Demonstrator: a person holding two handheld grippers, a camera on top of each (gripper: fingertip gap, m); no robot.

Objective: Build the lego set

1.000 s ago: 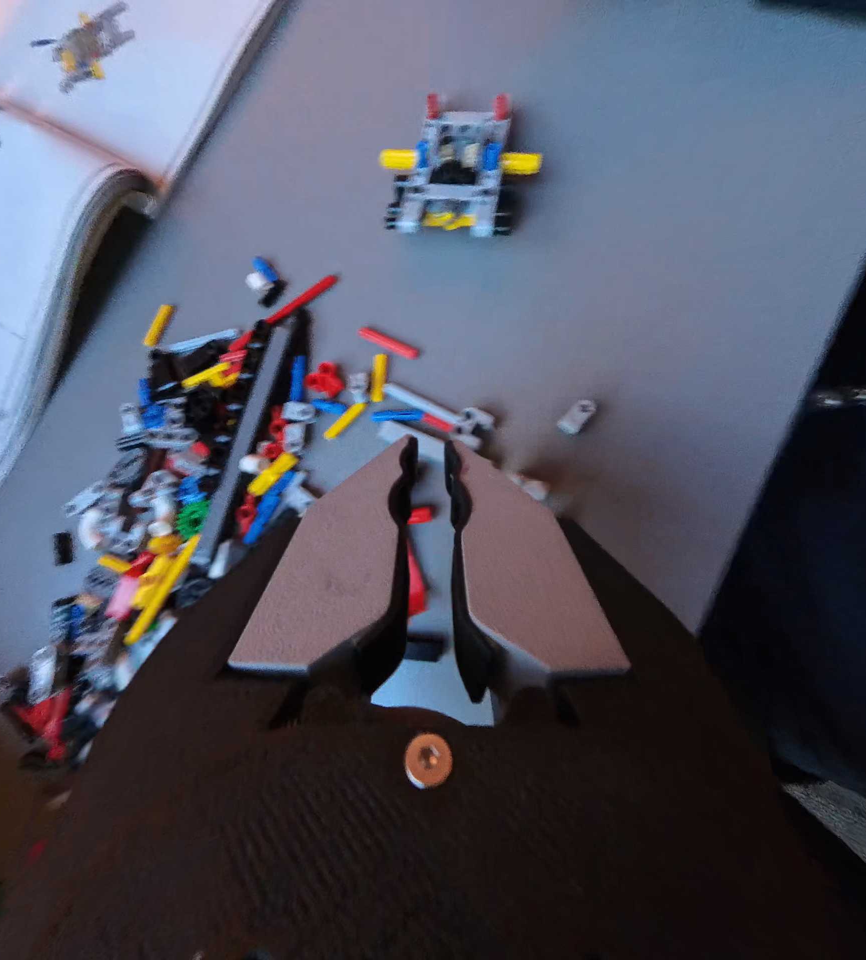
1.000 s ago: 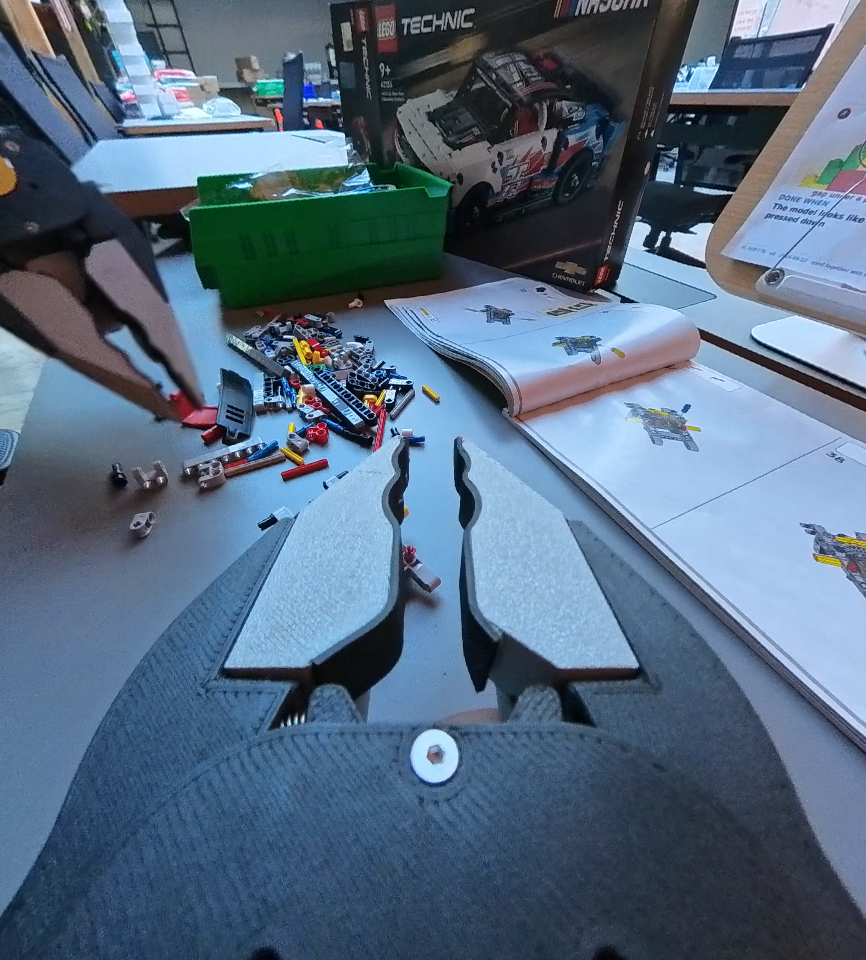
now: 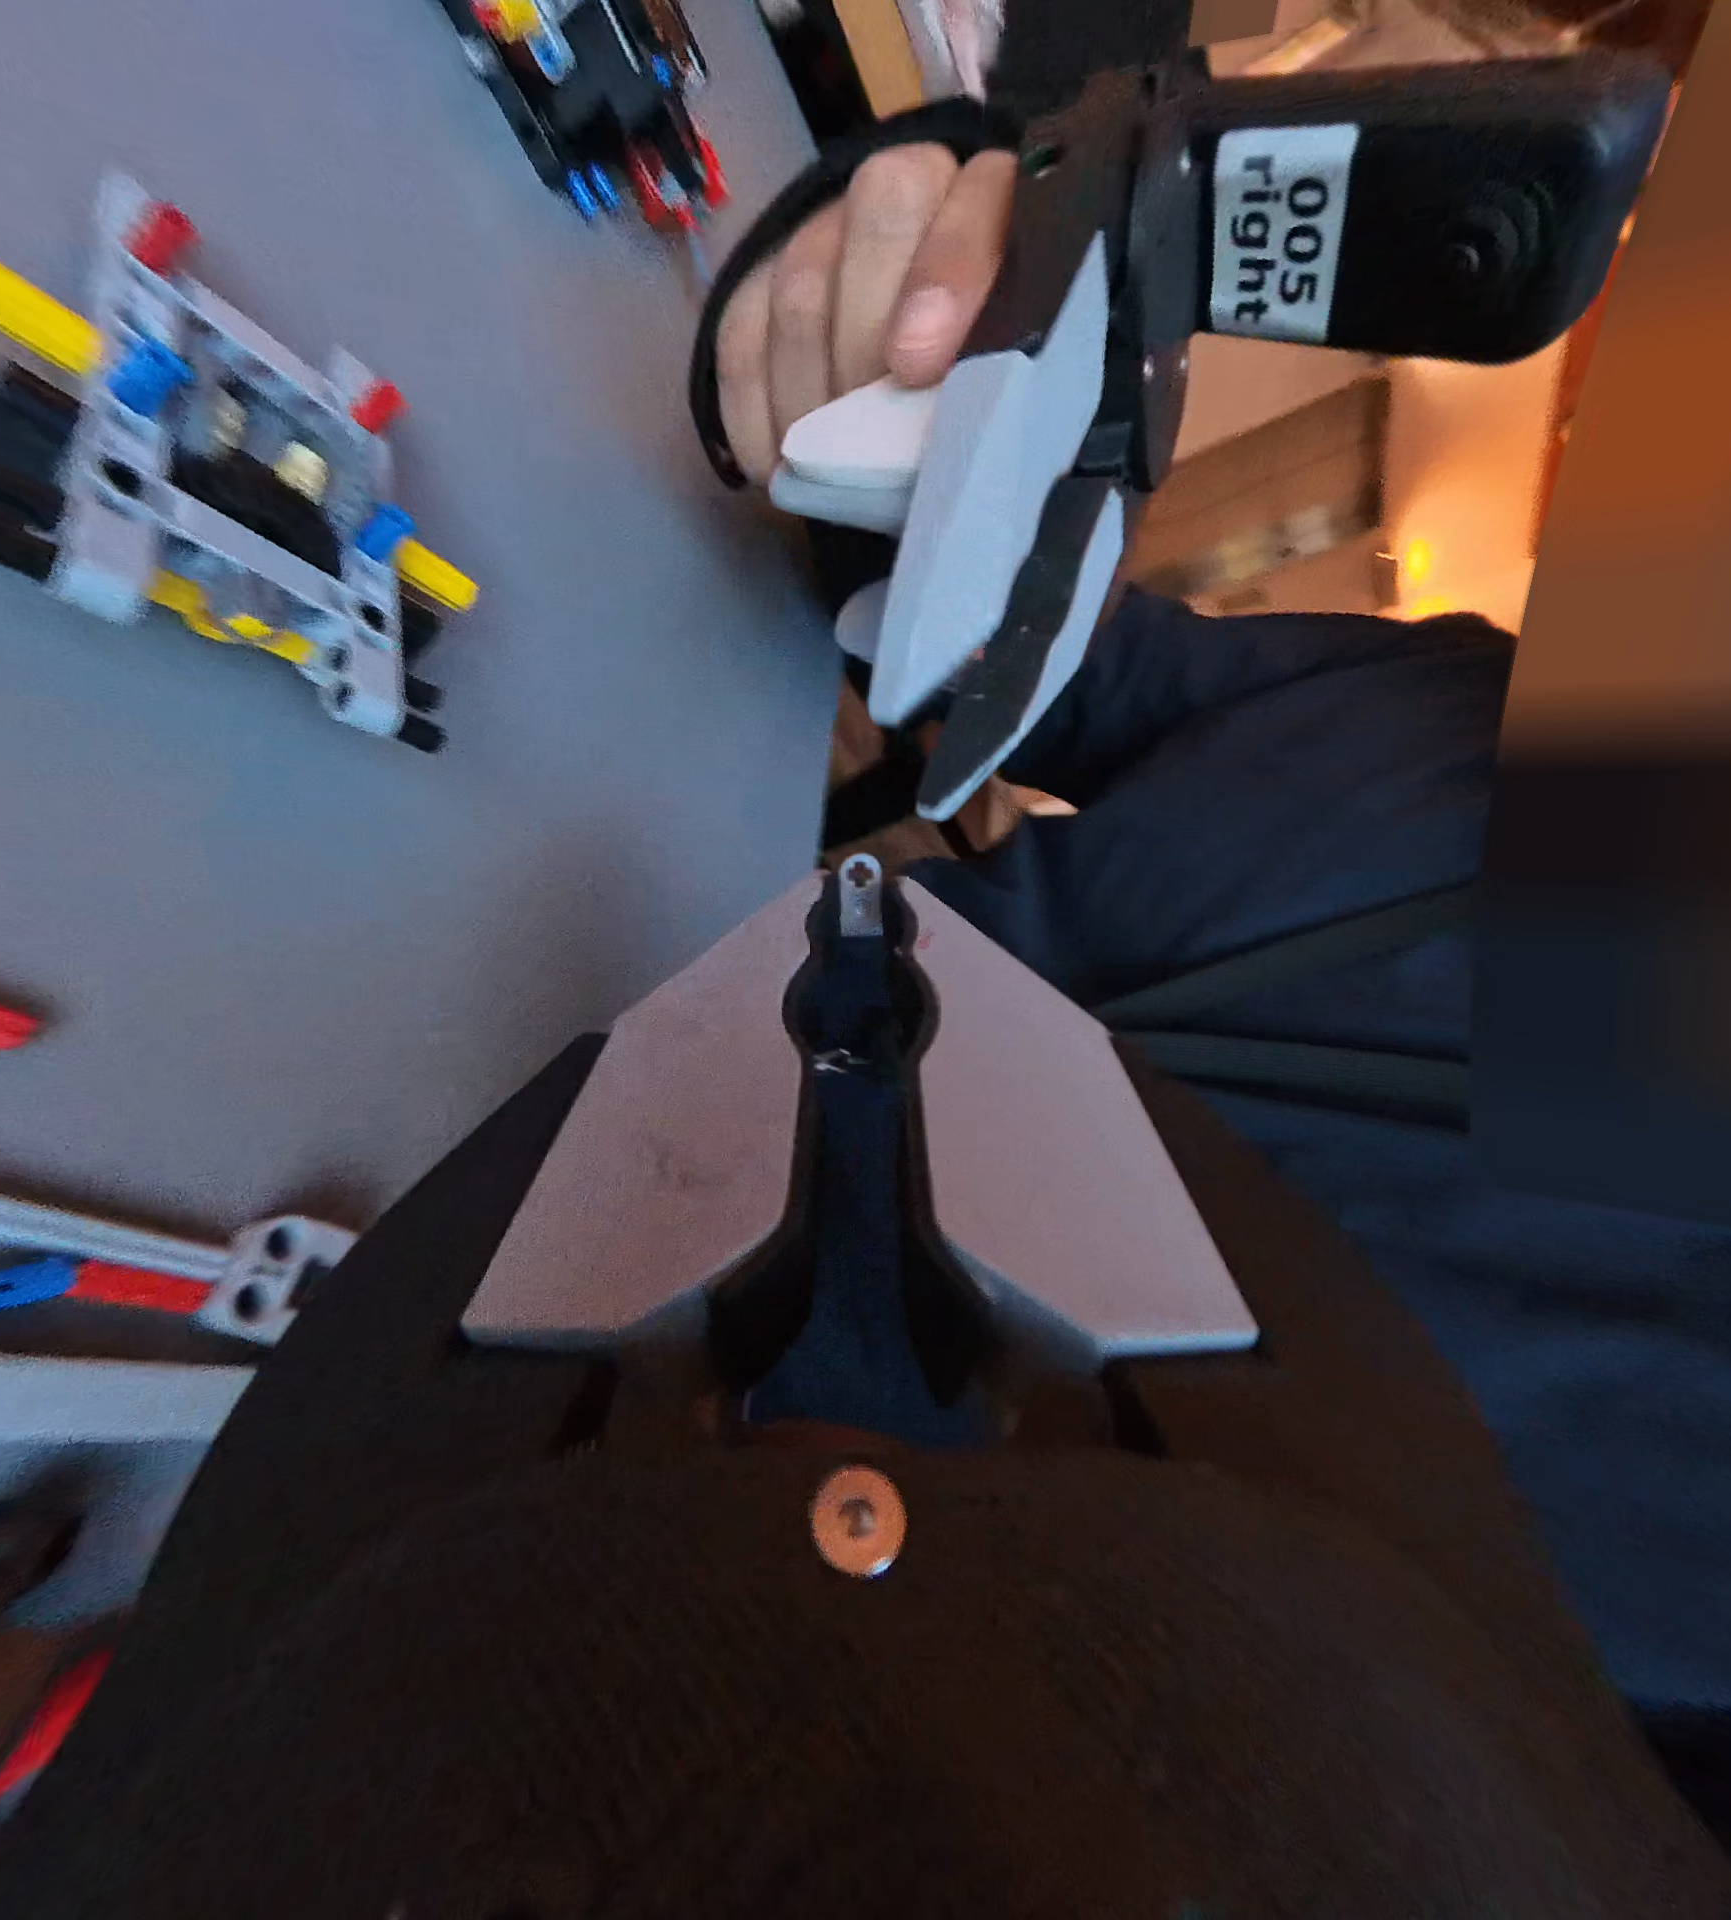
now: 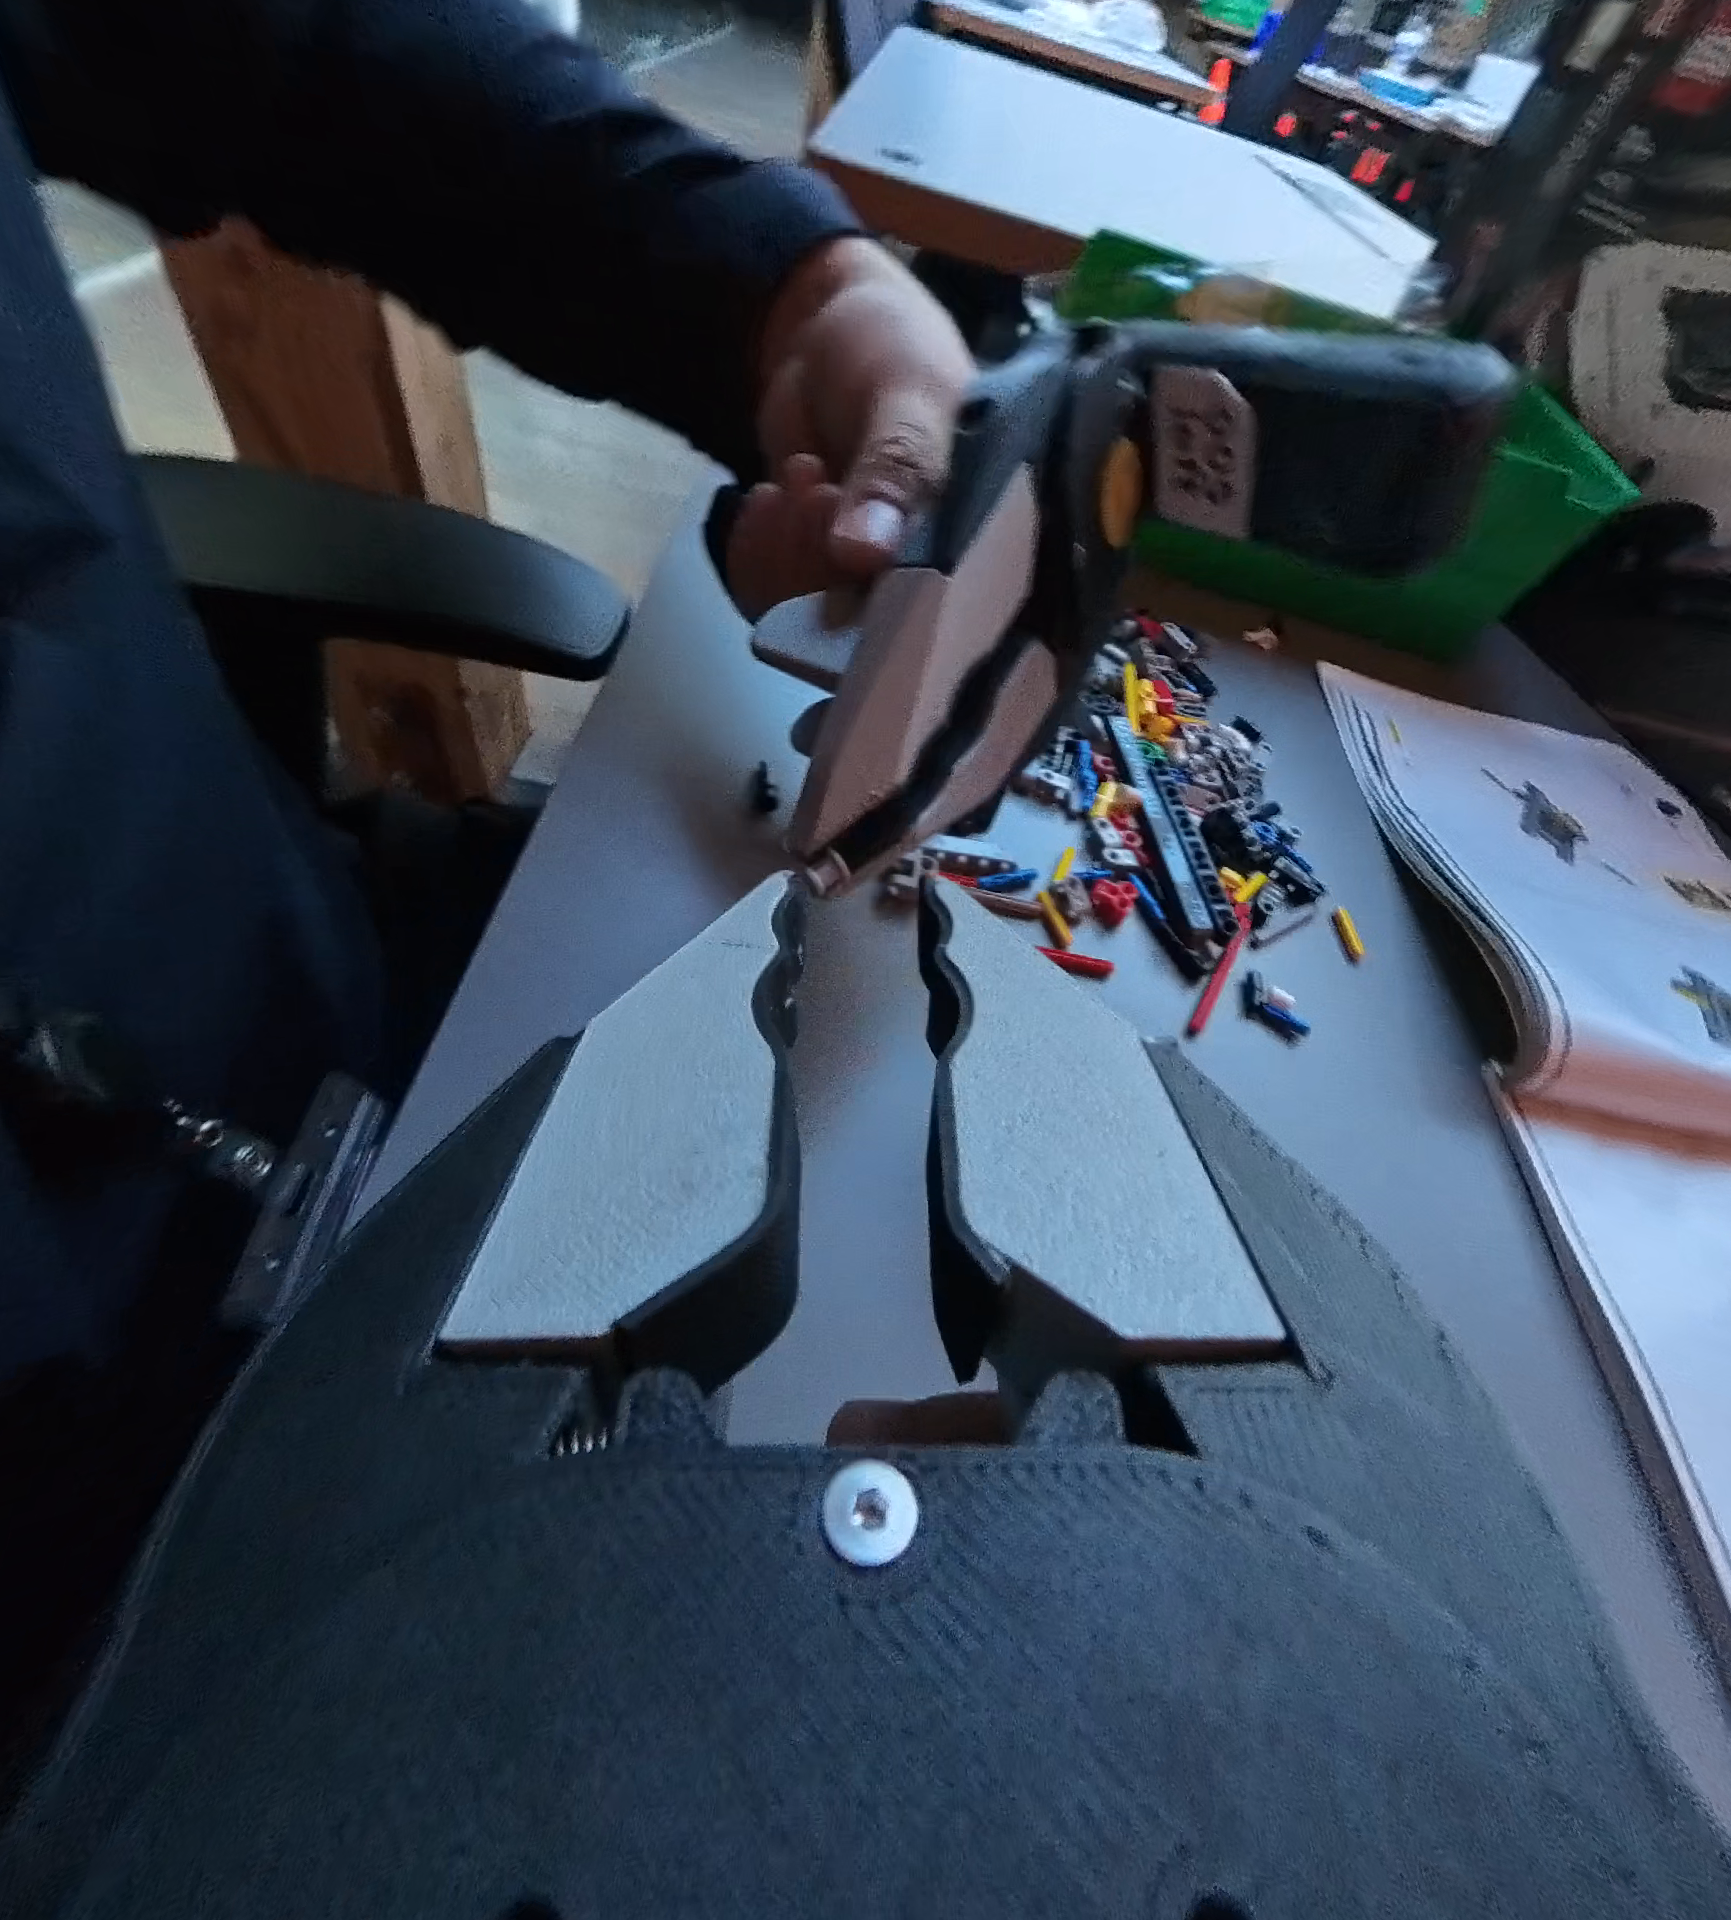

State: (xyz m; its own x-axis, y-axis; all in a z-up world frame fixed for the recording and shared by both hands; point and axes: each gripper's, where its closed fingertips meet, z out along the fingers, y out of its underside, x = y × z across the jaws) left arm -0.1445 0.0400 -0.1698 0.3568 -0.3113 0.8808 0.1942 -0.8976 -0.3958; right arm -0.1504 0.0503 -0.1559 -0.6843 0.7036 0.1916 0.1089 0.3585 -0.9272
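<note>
Left tongs: lifted from the loose multicoloured brick pile, now pinching a small light-grey plastic connector with a cross-shaped hole.
Right tongs: my jaws stand narrowly apart, empty.
Connector's place: above the grey tabletop, just beside my right fingertips.

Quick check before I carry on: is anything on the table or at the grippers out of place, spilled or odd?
Nothing looks damaged. The loose bricks lie strewn on the grey table, a few strays apart from the heap. The left gripper pinches a small grey connector piece at its very tips, held off the table's edge. The right gripper is open.
</note>
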